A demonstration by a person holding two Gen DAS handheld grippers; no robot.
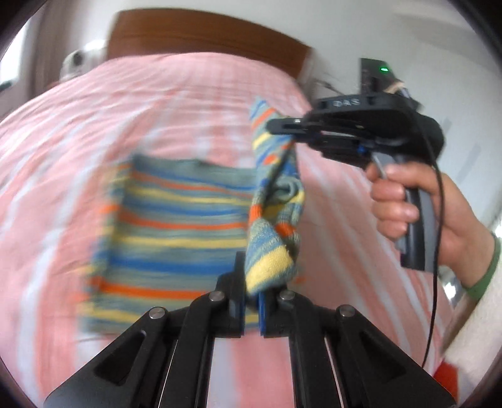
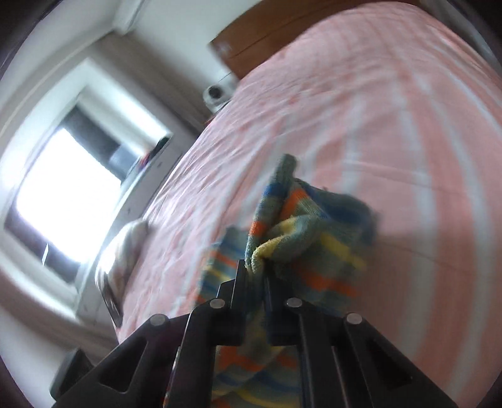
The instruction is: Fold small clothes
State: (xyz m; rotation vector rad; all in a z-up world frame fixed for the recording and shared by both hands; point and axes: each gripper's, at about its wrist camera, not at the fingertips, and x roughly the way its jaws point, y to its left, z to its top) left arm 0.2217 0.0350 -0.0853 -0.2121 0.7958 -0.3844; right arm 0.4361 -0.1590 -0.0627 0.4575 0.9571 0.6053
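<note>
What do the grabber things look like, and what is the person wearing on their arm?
Both are black. The left claw has slotted arms with round silver pins and blue pads. The right claw has a pistol-style grey handle, blue bits, pale lettering on top and a thin black cable. The hand comes from a cream sleeve with a green cuff.

Bed under a pink-and-white striped cover

On the bed [image 1: 94, 131] lies a striped garment [image 1: 175, 219], its outline blurred, apparently partly lifted.

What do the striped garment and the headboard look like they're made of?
Striped garment: likely knitted yarn or terry, matte; looped, ribbed texture shows where the left gripper pinches it. Headboard: seemingly wood or wood veneer, smooth brown; blur hides any grain.
</note>
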